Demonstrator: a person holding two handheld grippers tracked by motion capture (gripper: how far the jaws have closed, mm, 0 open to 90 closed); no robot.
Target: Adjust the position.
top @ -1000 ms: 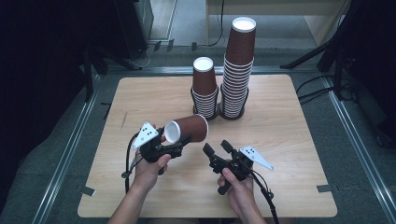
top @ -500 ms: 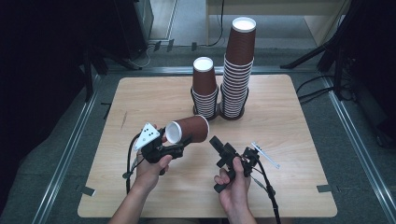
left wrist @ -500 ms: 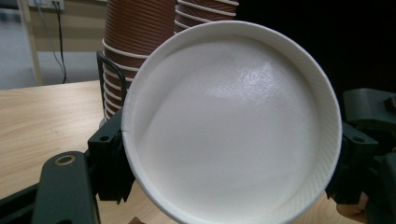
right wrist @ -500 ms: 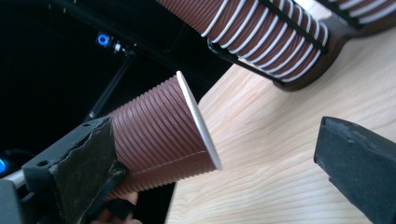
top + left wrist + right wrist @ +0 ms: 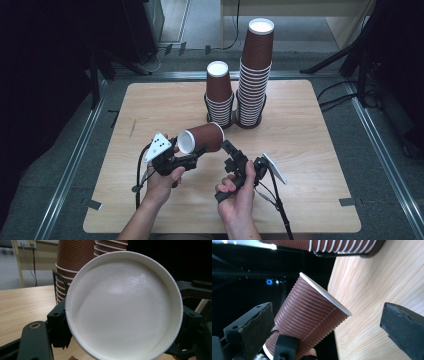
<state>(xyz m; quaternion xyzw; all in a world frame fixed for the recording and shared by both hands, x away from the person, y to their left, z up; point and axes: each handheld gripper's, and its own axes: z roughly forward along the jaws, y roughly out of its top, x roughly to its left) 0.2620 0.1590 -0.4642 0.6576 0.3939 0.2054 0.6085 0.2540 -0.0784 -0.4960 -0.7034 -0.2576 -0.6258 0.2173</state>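
The right gripper (image 5: 226, 147), jaws apart, has rolled beside the cup (image 5: 201, 138) clamped in the left gripper (image 5: 192, 156), near two stacks (image 5: 252, 80).

Two cup stacks (image 5: 220, 97) (image 5: 254, 75) stand side by side at the table's (image 5: 310, 150) far middle. Nearer, a cup (image 5: 201, 139) lies sideways in the left gripper (image 5: 192, 159), the right gripper (image 5: 231, 151) just beside it.

Ribbed brown cup (image 5: 308, 320) between wide-apart black jaws, wooden table (image 5: 374, 290), stacked cups (image 5: 322, 245) above

One loose cup (image 5: 201, 138), two cup stacks (image 5: 219, 99), two grippers (image 5: 186, 159)
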